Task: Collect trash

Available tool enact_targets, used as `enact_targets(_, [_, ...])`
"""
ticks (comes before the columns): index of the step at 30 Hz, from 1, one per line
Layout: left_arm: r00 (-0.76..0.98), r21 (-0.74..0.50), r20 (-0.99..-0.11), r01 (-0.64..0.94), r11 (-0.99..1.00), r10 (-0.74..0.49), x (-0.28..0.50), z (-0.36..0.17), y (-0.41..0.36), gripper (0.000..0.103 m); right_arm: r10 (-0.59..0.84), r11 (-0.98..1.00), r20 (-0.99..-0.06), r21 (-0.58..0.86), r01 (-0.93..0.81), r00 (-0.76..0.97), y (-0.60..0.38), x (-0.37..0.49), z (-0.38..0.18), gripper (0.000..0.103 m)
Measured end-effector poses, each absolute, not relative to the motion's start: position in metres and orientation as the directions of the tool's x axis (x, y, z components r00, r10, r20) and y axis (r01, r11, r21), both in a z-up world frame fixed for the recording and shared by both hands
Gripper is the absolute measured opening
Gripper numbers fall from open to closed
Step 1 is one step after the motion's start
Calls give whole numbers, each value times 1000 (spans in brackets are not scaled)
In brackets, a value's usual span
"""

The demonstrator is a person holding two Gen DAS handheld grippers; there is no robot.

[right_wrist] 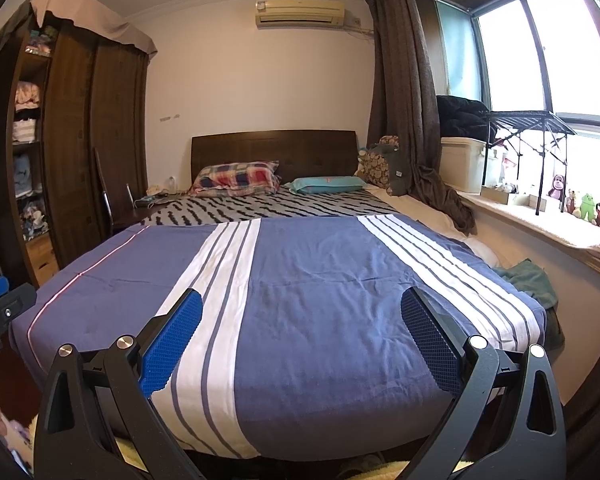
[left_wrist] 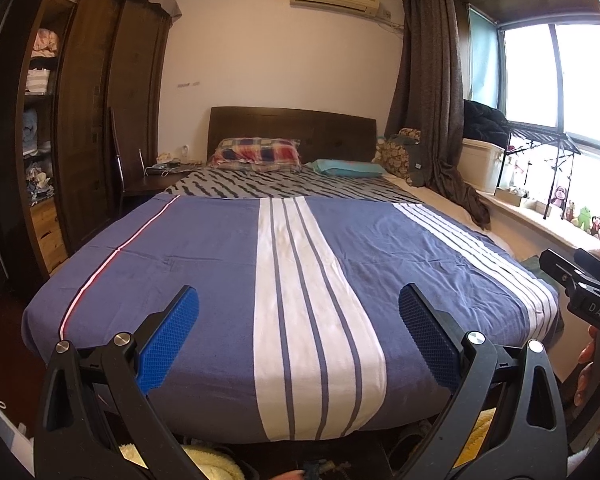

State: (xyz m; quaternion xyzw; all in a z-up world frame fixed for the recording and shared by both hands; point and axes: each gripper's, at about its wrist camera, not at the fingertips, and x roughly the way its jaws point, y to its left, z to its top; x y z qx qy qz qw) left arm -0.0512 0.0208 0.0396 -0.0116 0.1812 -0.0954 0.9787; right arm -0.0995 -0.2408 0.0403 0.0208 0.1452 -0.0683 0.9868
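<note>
I see no clear piece of trash on the bed. My left gripper is open and empty, held above the foot of the bed. My right gripper is also open and empty, beside it to the right. The bed's blue and white striped cover fills both views and also shows in the right wrist view. Small white and blue items lie on the dark nightstand to the left of the headboard, too small to tell what they are.
A plaid pillow and a teal pillow lie at the head. A dark wardrobe stands left. A window sill with toys, a white bin and a black rack runs along the right. A green cloth lies by the bed's right edge.
</note>
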Motion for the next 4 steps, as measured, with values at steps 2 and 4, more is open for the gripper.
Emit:
enact_targets(2, [915,-50,-354,186,981,-192,-47,40,19,95,-131,990,-290,16,142,948,-241,-95,40,100])
enact_targets(4, [915,-54,-355,187,981,-194,-42,42,19,95,-132,990,-292,10,141,947,-241,-89,40,100])
